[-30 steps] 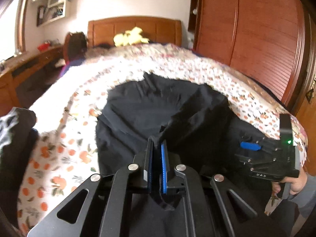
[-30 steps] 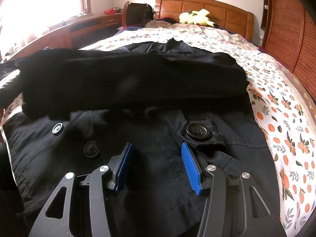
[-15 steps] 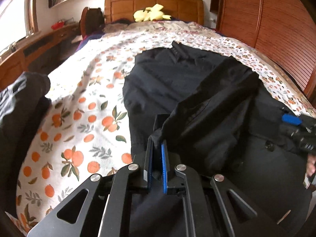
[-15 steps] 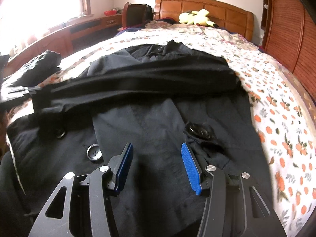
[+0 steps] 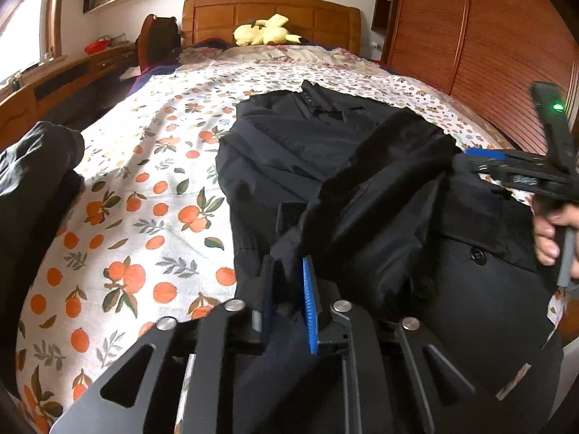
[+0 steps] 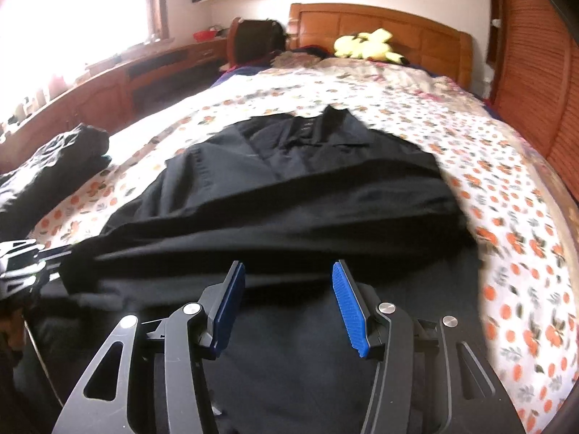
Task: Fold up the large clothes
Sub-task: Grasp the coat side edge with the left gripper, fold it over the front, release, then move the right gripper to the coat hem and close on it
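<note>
A large black coat [image 5: 325, 152] lies spread on the bed, collar toward the headboard. Its sleeve [image 5: 380, 181] is folded across the body. My left gripper [image 5: 287, 289] has its jaws slightly apart with the sleeve's end between them. In the right wrist view the coat [image 6: 289, 188] fills the middle. My right gripper [image 6: 286, 300] is open and empty above the coat's lower part. It also shows in the left wrist view [image 5: 514, 170] at the right edge, held by a hand.
The bed has a white sheet with orange fruit print [image 5: 144, 199]. A dark pile of clothes [image 5: 32, 181] lies at the left edge. A yellow plush toy [image 5: 264, 30] sits by the wooden headboard. A wooden wardrobe [image 5: 488, 36] stands at the right, a desk [image 6: 144, 72] at the left.
My left gripper has carried the sleeve across the coat and lowered it, and its jaws have parted a little. My right gripper has lifted and tilted, staying open.
</note>
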A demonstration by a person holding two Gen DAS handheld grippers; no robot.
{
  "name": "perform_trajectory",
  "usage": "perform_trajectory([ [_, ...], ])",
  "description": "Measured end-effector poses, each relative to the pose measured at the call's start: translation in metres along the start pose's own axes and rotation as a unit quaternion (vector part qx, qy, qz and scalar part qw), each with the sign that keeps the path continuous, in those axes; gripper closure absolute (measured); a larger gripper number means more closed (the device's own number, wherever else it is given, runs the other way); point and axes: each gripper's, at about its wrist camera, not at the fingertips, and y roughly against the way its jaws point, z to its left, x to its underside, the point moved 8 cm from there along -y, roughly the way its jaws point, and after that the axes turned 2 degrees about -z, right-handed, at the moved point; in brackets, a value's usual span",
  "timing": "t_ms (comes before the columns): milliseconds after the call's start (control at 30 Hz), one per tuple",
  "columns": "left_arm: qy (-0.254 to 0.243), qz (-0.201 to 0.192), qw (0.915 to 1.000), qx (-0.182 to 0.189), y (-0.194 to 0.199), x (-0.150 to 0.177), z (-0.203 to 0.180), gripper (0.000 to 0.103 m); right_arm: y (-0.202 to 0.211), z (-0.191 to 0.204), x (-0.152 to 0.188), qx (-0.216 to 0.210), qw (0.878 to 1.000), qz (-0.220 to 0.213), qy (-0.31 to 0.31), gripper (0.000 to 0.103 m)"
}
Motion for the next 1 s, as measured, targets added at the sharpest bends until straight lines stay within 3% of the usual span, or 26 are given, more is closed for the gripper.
perform_trajectory([
  [67,-0.001,-0.005,1.0000,0.000,0.008,0.002,0.002,0.068,-0.010,0.023,0.000,-0.024,1.000,0.007,0.007,0.054],
  [133,-0.001,-0.013,0.9999,-0.002,0.017,0.004,0.005,0.048,-0.016,0.045,0.005,-0.042,0.999,0.016,0.020,0.054],
  [333,-0.010,-0.036,0.9991,-0.022,0.042,0.010,0.018,0.016,-0.029,0.103,0.028,-0.083,0.992,0.062,0.070,0.055],
  [467,-0.002,-0.037,0.9989,-0.027,0.050,0.018,0.025,0.013,-0.043,0.117,0.046,-0.069,0.988,0.090,0.103,0.055],
  [633,-0.001,-0.029,0.9990,-0.032,0.050,0.026,0.029,0.013,-0.042,0.113,0.050,-0.064,0.990,0.084,0.095,0.055],
  [833,-0.007,-0.030,0.9988,-0.037,0.058,0.030,0.025,0.013,0.002,0.097,0.047,-0.059,0.994,0.048,0.081,0.055],
  [1000,-0.010,-0.031,0.9988,-0.038,0.062,0.034,0.019,0.013,0.050,0.070,0.065,-0.041,0.996,0.029,0.076,0.055],
])
